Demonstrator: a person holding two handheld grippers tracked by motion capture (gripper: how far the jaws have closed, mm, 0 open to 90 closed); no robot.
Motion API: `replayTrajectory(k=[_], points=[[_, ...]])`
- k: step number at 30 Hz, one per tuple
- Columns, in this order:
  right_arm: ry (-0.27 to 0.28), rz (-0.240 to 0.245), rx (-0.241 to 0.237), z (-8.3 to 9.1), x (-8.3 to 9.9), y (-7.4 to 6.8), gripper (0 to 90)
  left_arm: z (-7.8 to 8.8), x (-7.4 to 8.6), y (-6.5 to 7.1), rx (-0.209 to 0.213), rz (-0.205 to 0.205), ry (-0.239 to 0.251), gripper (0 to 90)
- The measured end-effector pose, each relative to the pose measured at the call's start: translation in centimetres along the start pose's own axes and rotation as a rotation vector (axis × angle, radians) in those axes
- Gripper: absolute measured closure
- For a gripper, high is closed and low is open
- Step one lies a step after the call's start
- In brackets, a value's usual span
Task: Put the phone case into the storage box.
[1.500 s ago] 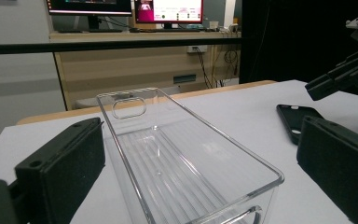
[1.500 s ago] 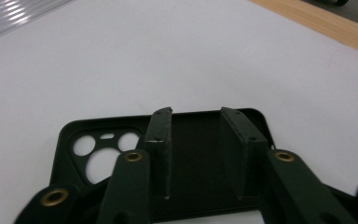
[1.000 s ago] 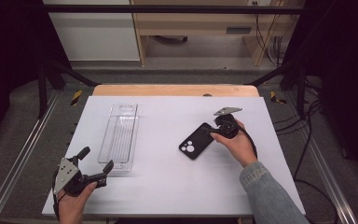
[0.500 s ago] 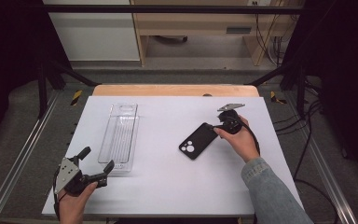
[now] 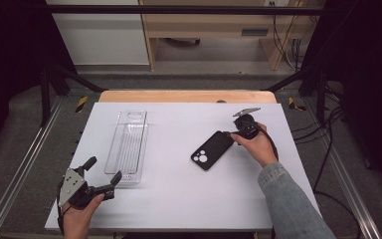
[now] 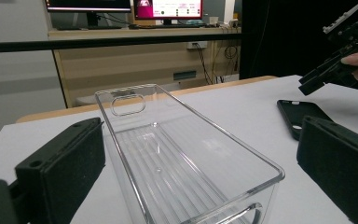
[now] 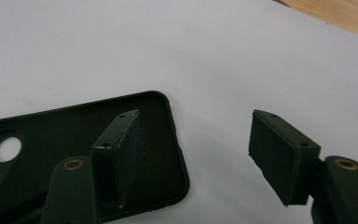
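Observation:
A black phone case (image 5: 211, 150) lies inside-up on the white table (image 5: 179, 199), right of centre. My right gripper (image 5: 230, 134) is at its far end, and its jaws have just been closing. In the right gripper view one pad hangs over the case (image 7: 51, 135) and the other stands over bare table, so the case's rim lies between the jaws of the right gripper (image 7: 196, 126), untouched. A clear plastic bin (image 5: 128, 144) stands empty at the left. My left gripper (image 5: 104, 168) rests open at the bin's near end, and the bin (image 6: 177, 154) lies straight ahead of the left gripper (image 6: 203, 140).
A wooden strip (image 5: 184, 96) runs along the table's far edge. Metal rails (image 5: 15, 184) flank the table on both sides. Beyond it stand a wooden desk (image 6: 135, 60) and monitors (image 6: 168, 8). The case (image 6: 303, 114) and the right gripper (image 6: 317, 77) appear off to the right.
The right hand has shifted slightly to the right along the case's far end. The left gripper, bin and case have stayed put.

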State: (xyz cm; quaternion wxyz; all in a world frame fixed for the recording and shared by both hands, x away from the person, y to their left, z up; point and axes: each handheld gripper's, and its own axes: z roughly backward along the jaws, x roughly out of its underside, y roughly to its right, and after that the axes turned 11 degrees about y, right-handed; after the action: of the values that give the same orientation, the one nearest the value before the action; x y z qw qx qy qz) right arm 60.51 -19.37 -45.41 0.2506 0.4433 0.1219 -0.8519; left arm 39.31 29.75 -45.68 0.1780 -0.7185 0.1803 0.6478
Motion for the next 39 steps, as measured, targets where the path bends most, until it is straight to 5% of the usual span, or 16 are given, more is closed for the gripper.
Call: replayTrajectory(k=[26, 39], points=[[-0.094, -0.001, -0.046, -0.8, 1.0, 0.2, 63.9, -0.1, 0.0, -0.1, -0.001, -0.004, 0.0, 0.8], [-0.098, -0.022, -0.078, -1.0, 1.2, 0.3, 76.8, -0.1, 0.0, -0.1, -0.001, -0.003, -0.001, 0.8]])
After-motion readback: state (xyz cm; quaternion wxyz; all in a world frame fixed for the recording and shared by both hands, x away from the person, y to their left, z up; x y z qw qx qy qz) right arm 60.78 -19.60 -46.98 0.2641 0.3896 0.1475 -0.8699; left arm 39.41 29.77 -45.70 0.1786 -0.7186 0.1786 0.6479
